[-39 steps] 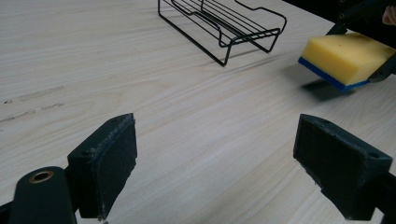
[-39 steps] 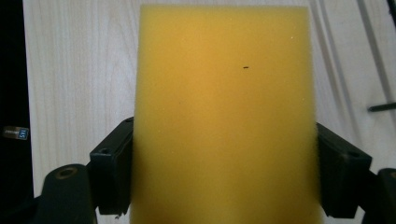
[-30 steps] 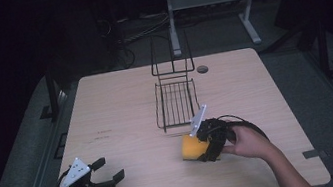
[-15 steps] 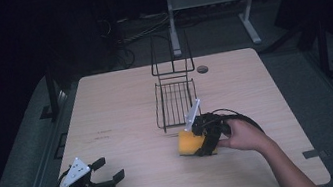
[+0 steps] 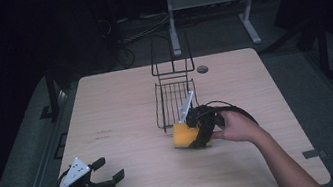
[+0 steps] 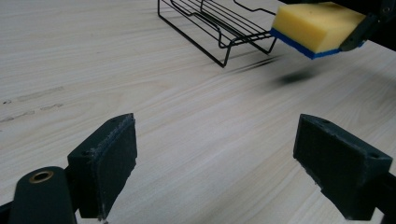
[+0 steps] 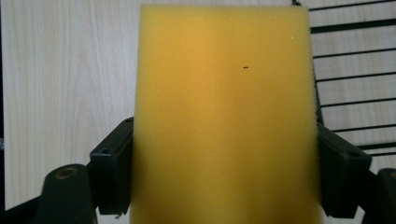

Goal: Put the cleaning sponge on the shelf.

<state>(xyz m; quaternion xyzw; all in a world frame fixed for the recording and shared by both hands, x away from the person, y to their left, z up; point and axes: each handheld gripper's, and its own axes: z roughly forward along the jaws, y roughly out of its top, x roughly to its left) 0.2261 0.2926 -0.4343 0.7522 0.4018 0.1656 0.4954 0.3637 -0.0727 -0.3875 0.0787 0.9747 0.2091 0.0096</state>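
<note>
A yellow sponge [image 5: 184,134] with a blue underside is held a little above the table, with my right gripper [image 5: 196,134] shut on its two long sides. In the right gripper view the sponge [image 7: 224,116] fills the middle between both jaws. The left gripper view has the same sponge [image 6: 315,28] hanging over its shadow, just by the near end of a black wire rack [image 5: 173,103]. My left gripper [image 5: 108,171] rests open and empty near the table's front left corner.
The wire rack [image 6: 219,25] stands in the middle of the light wooden table [image 5: 116,106], its upright back toward the far edge. A small round grommet [image 5: 202,69] sits beyond it. A metal stand [image 5: 205,1] and cables lie on the dark floor behind.
My right gripper has carried the sponge left and a little farther from me, up to the rack's near end. The left gripper has stayed put.
</note>
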